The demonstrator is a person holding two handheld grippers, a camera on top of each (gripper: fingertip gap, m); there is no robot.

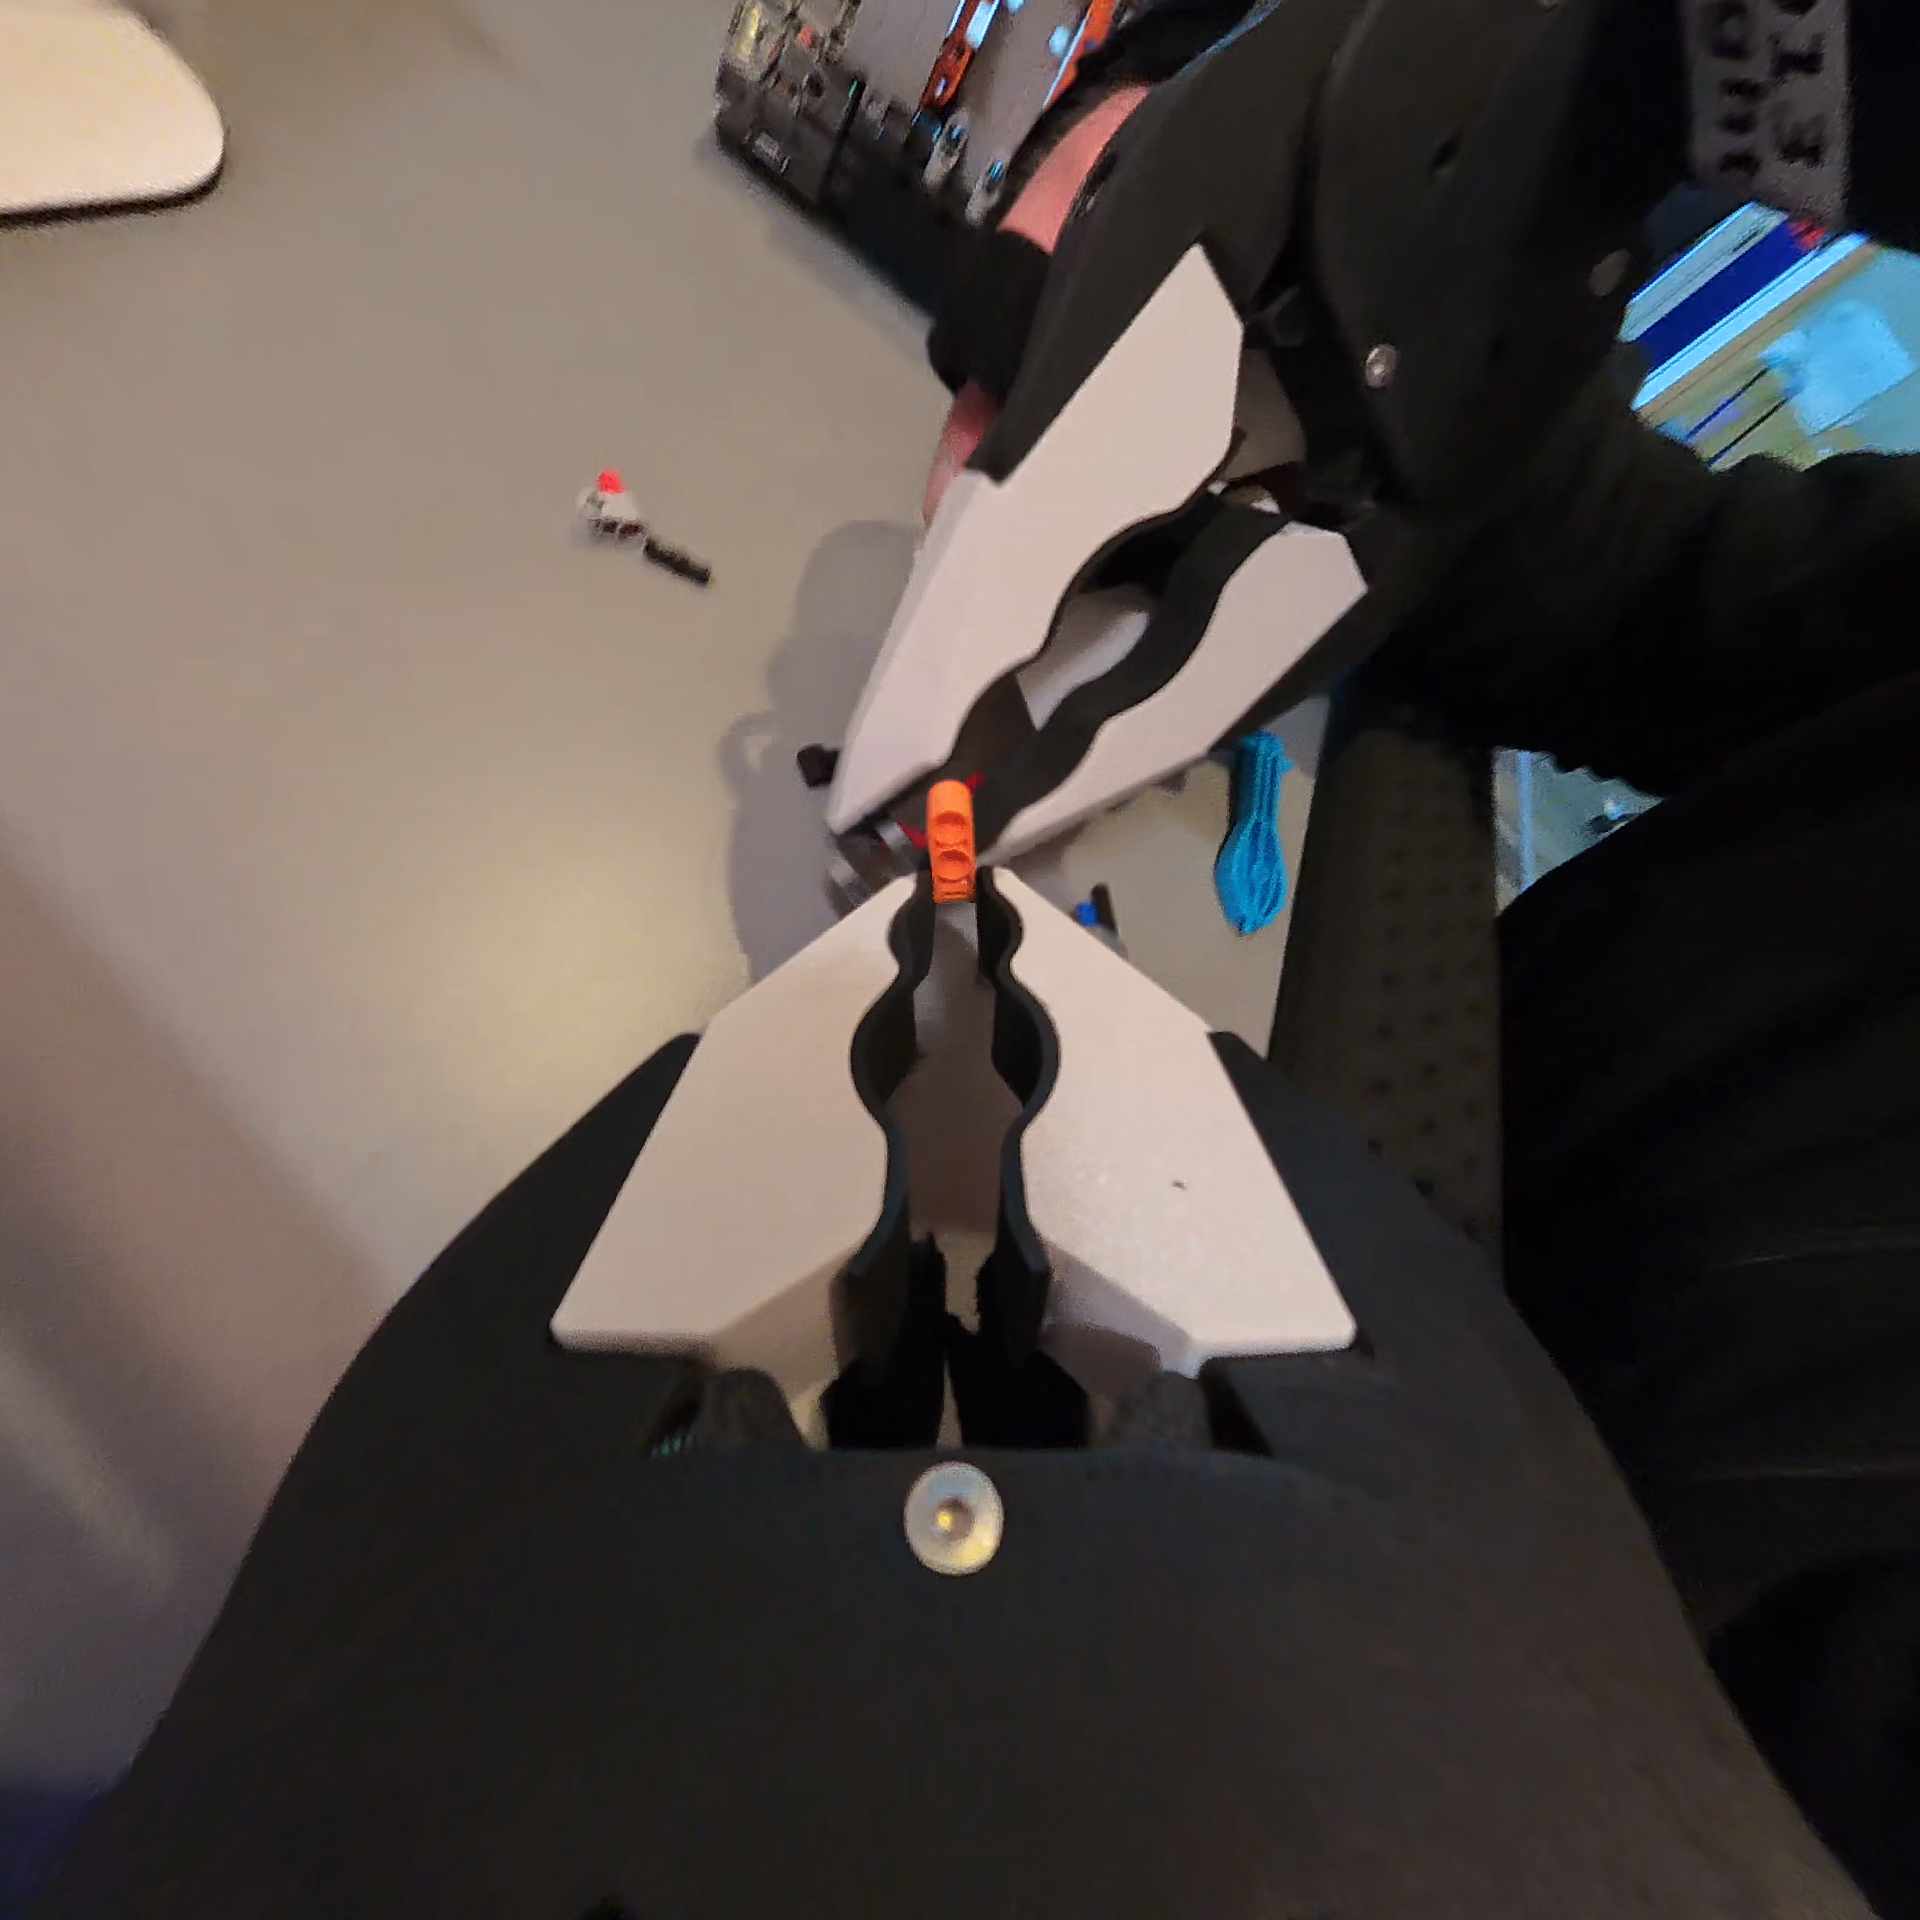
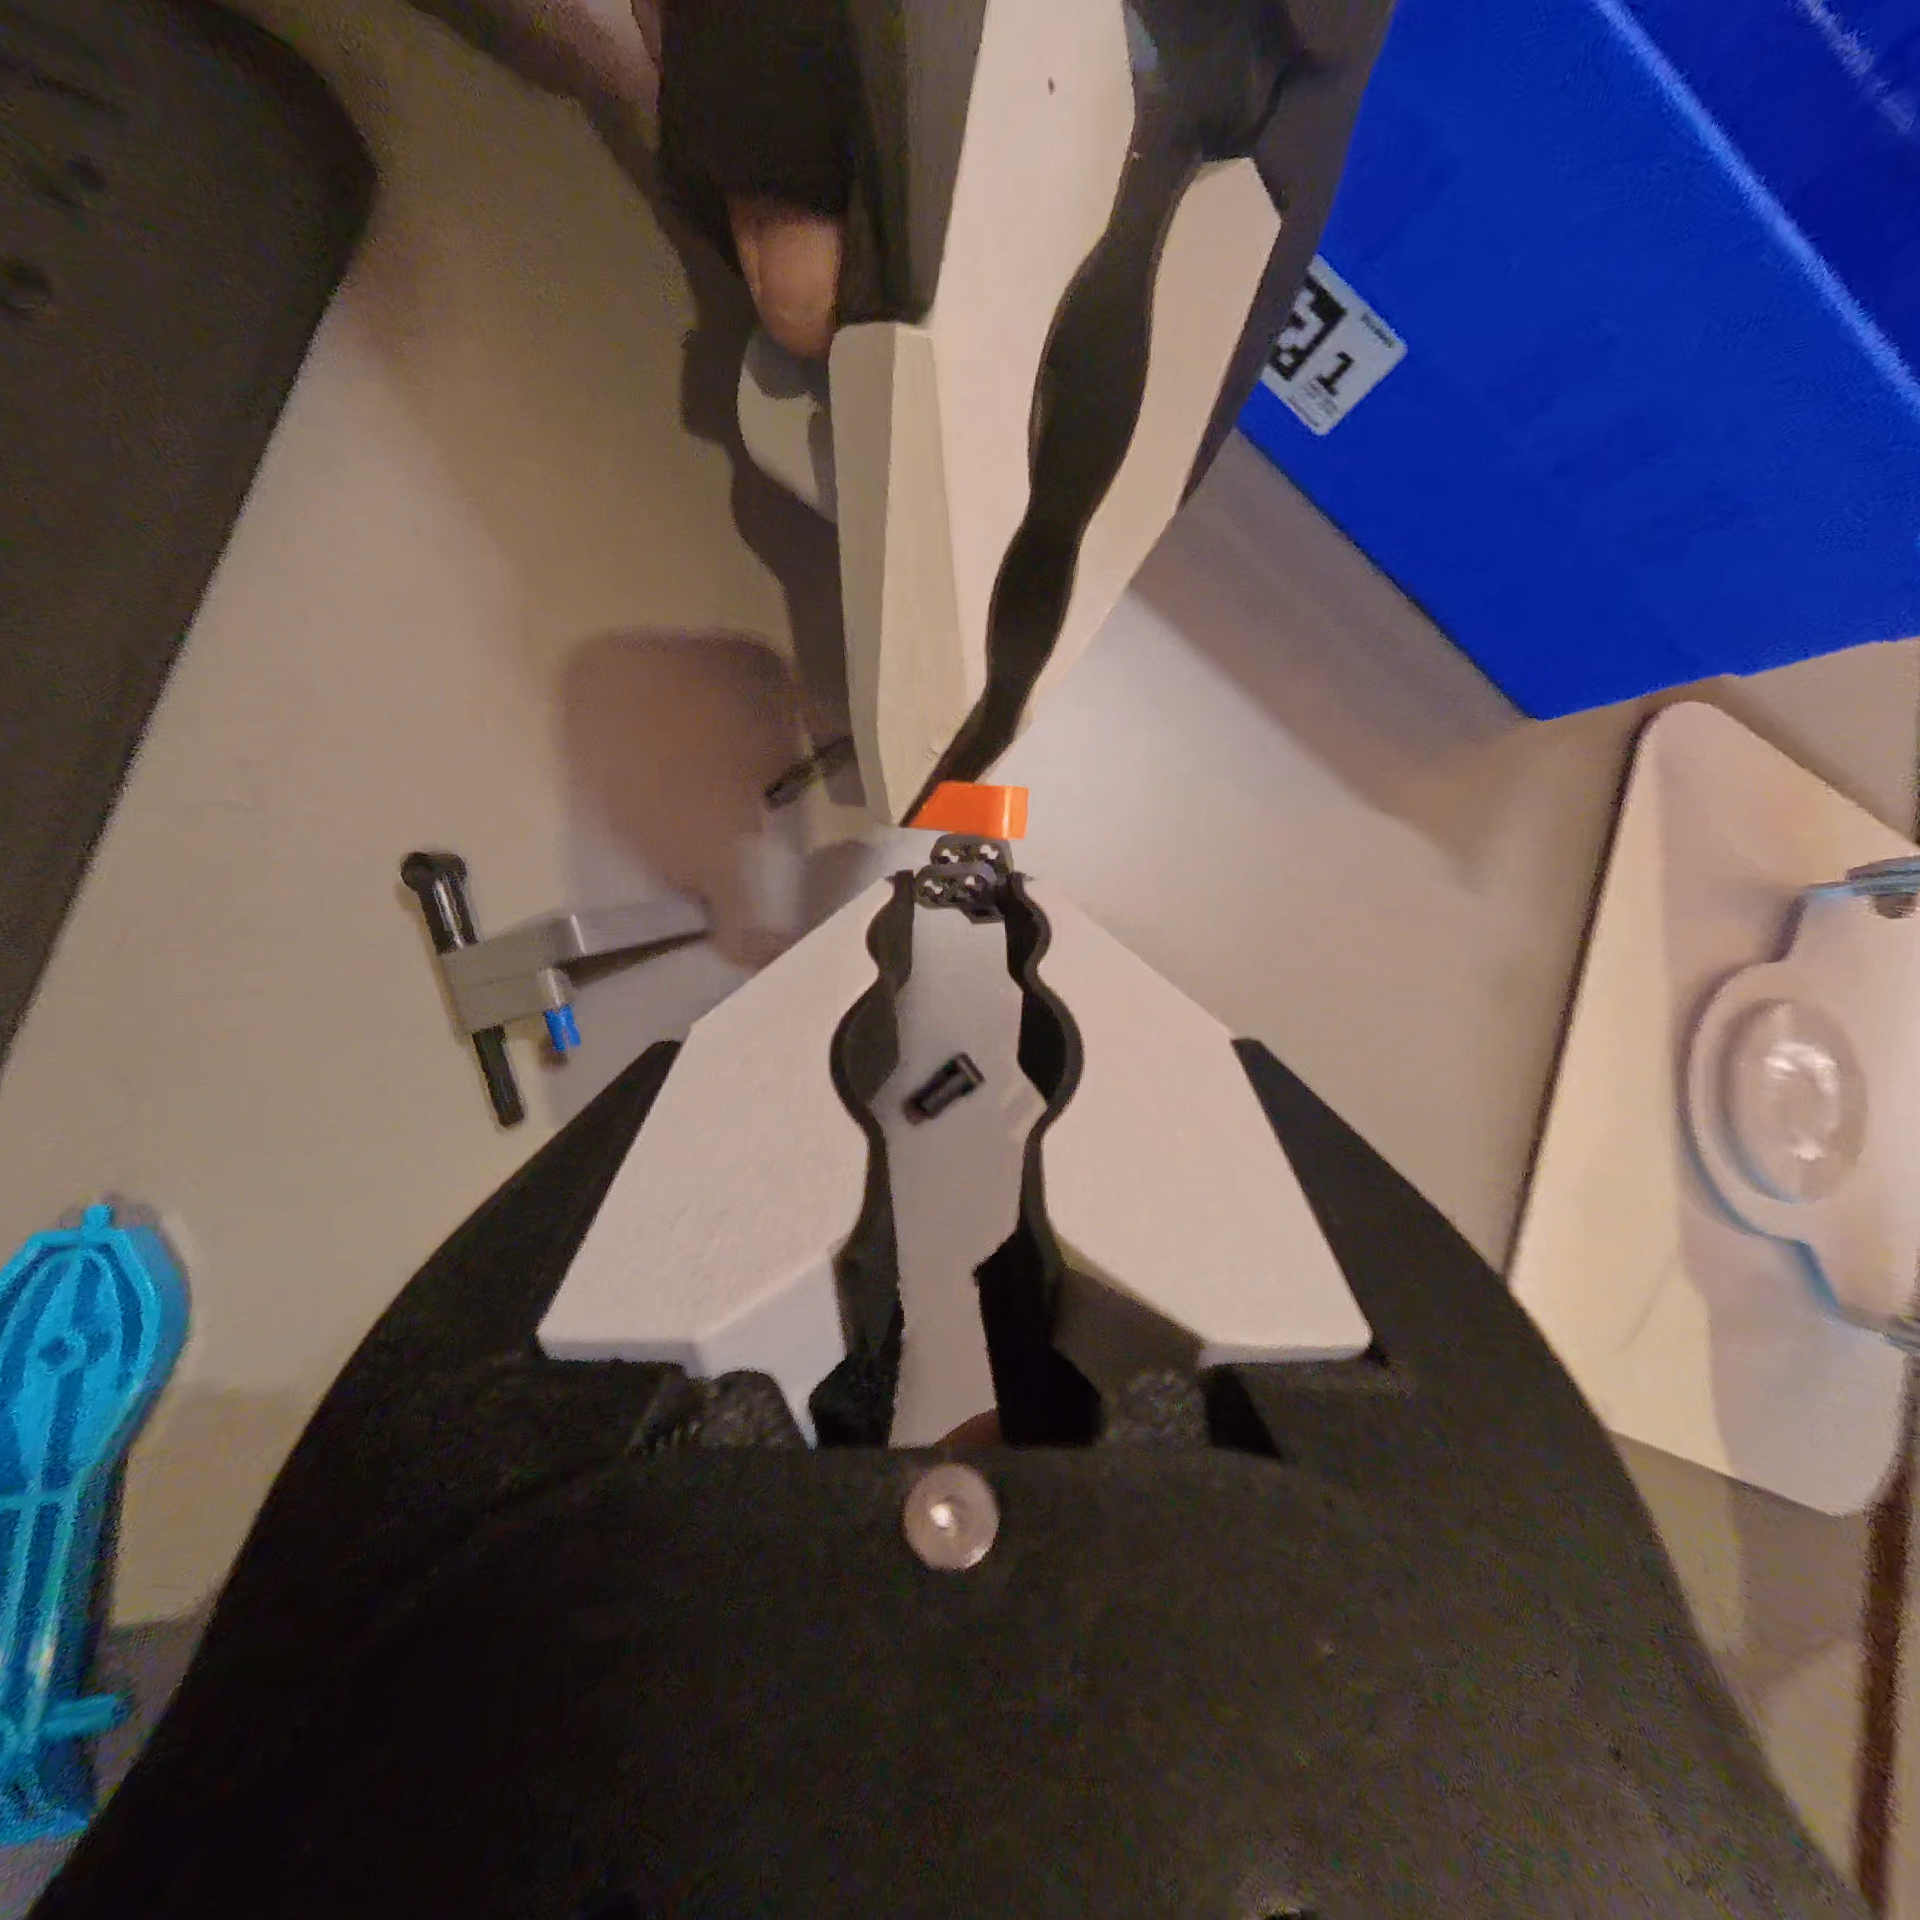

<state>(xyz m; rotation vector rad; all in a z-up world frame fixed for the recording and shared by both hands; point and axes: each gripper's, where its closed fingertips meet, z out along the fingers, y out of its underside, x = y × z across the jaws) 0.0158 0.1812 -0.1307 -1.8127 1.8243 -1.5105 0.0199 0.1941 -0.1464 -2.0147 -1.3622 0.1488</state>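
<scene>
Left wrist view. Left tongs (image 1: pixel 951 883): white fingers with black wavy pads, drawn narrow, tips pinching the lower end of a small orange connector piece (image 1: pixel 951 840) with two round holes. Right tongs (image 1: pixel 935 821): enter from upper right, also narrow, tips meeting the orange piece from above; a black and red bit shows at those tips, too small to identify. Both are held above a pale desk (image 1: pixel 416 727). On the desk, well apart to the left: a small grey-and-red piece with a black pin (image 1: pixel 634 525). Near the right edge, beside a dark perforated surface: a bright blue ribbed part (image 1: pixel 1259 831). Background: blurred dark and orange items along the far edge; a white rounded slab at upper left.

Right wrist view. Right tongs (image 2: pixel 961 883): narrow, closed on a small dark grey connector (image 2: pixel 961 868) with cross-shaped holes. The orange connector piece (image 2: pixel 977 808) sits directly against the top of that grey connector, gripped by the left tongs (image 2: pixel 935 805) coming down from above. On the desk (image 2: pixel 312 623), left: a grey beam crossed by a black axle (image 2: pixel 509 966), with a small blue pin. Lower left: the blue ribbed part (image 2: pixel 73 1455). Upper right: a blue bin (image 2: pixel 1610 364) bearing a white sticker. Right: a pale tray (image 2: pixel 1579 1143) holding a clear domed piece.
</scene>
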